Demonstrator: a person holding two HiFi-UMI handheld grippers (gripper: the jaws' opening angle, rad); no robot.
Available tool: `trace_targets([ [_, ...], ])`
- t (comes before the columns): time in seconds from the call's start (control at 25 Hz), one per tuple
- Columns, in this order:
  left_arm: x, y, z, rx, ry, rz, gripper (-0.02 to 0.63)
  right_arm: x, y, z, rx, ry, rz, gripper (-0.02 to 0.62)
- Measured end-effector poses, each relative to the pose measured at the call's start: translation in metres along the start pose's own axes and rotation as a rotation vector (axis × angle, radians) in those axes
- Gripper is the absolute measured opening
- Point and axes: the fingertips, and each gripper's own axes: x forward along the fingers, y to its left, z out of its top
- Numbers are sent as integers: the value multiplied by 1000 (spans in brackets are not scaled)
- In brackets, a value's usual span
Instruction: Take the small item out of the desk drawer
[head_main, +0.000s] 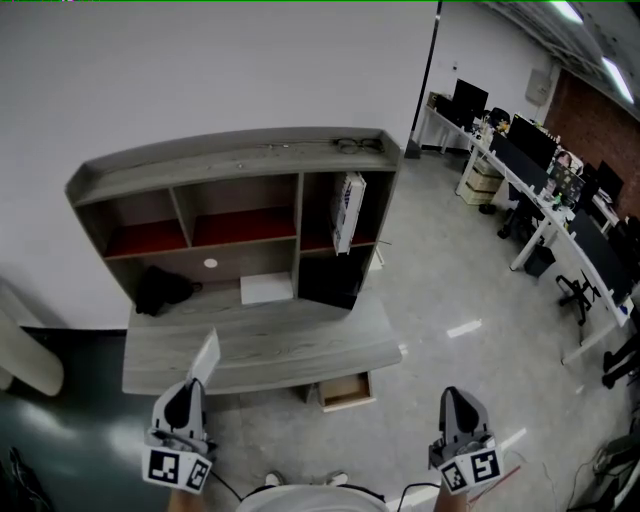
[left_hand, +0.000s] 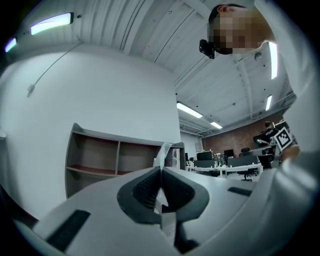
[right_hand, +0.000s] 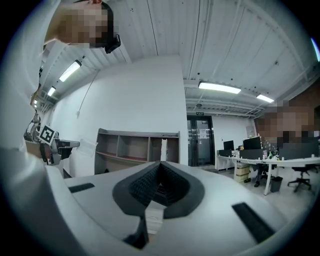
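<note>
In the head view the grey desk (head_main: 300, 350) stands ahead of me, with its small wooden drawer (head_main: 345, 391) pulled open under the front right edge. My left gripper (head_main: 192, 386) is at the lower left, over the desk's front edge. It is shut on a thin white item (head_main: 206, 356) that sticks up past the fingertips. The left gripper view shows that white item (left_hand: 163, 151) pinched between the closed jaws of the left gripper (left_hand: 161, 171). My right gripper (head_main: 456, 396) hovers over the floor to the drawer's right. Its jaws (right_hand: 161, 165) are shut with nothing seen between them.
A grey hutch (head_main: 235, 160) with red-floored shelves sits on the desk. A black object (head_main: 162, 290) and a white sheet (head_main: 266, 288) lie under it. A white box (head_main: 347, 210) stands in its right compartment. Office desks with monitors (head_main: 545, 170) and chairs line the right side.
</note>
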Motion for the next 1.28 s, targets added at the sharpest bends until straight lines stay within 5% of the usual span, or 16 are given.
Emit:
trace_targets([
  [0.64,-8,21,-7,-32,-3,-17,18,10,39,-10,24,28,15,21],
  [1.28,6,14,-22,-70,13,-124,18,2,72,-22,-10,66,-11,21],
])
